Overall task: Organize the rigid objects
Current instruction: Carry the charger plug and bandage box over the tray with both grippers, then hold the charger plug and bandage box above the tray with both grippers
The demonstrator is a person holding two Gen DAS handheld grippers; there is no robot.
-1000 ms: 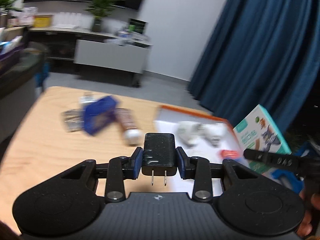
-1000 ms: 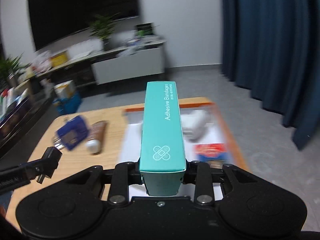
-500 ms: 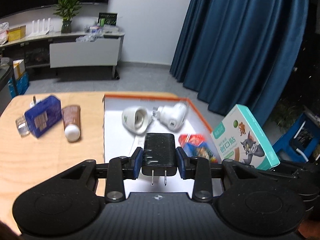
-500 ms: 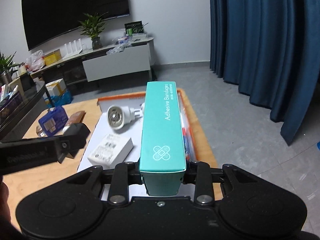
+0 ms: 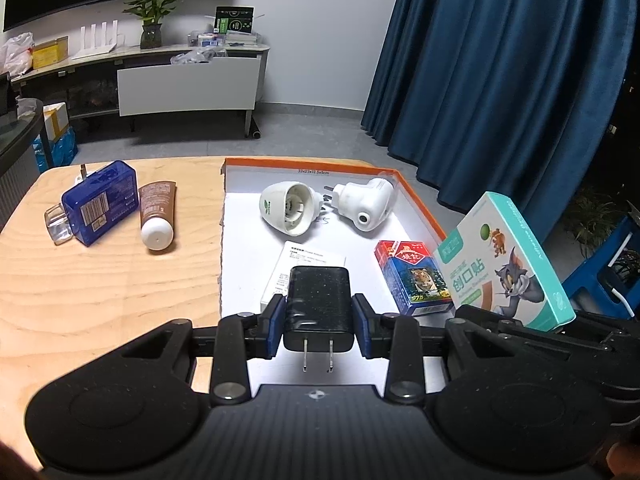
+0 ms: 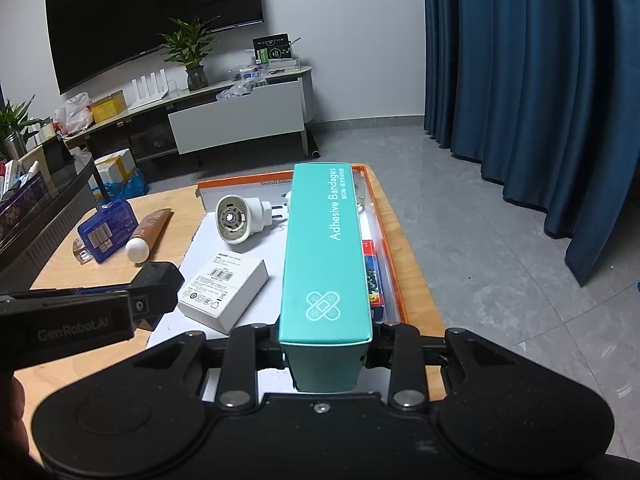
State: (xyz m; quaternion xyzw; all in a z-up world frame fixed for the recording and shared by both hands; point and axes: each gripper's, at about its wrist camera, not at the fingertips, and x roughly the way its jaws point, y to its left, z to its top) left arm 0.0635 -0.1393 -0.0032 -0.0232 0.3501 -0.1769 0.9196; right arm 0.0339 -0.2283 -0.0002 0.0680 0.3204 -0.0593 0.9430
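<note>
Two charger prongs toward camera

Both views are sharp, with no motion blur. The room is dim and cool-toned, lit from overhead. The white tray floor is the brightest area and is close to washed out near its far edge. The curtain falls into deep blue shadow at its folds, and the TV is a flat black with no reflection. Soft, short shadows sit under the tube and the white plugs. Fisheye bending curves the wall lines and table edge, and the corners darken to black vignette. The black gripper bodies at the bottom show fine grain.
</note>
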